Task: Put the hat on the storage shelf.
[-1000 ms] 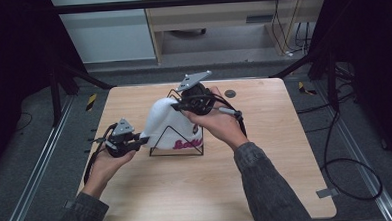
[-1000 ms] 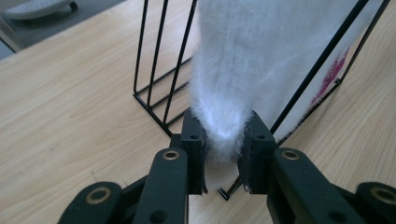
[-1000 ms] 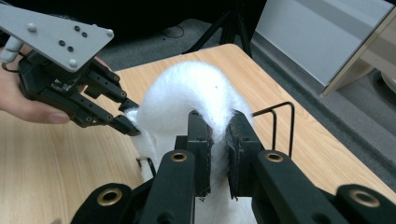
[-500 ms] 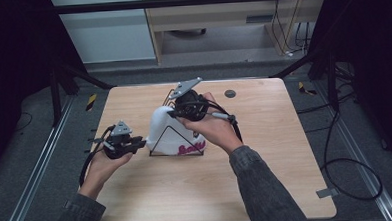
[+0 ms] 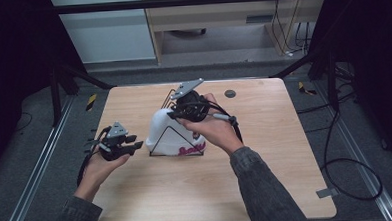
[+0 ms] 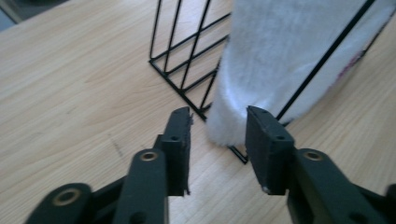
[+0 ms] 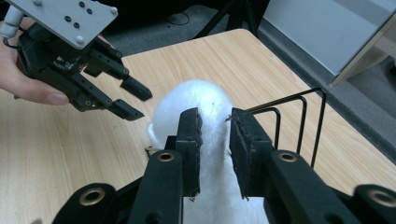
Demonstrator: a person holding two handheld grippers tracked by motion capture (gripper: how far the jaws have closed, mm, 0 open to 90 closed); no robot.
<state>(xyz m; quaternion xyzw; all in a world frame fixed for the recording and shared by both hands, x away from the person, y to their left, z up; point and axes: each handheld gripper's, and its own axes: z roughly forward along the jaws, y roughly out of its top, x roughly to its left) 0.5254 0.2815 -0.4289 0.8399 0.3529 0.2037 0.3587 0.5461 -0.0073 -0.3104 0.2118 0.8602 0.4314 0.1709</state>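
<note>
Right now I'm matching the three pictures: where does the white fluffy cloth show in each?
High view: white fluffy cloth at table centre, draped on the black wire rack.
Left gripper view: upper right, against the rack's wires.
Right gripper view: bottom centre.
Shared landmark: the rack.

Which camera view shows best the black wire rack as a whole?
The high view: the black wire rack stands whole on the table. The left gripper view gives its near wires close up; the right gripper view its top loops.
</note>
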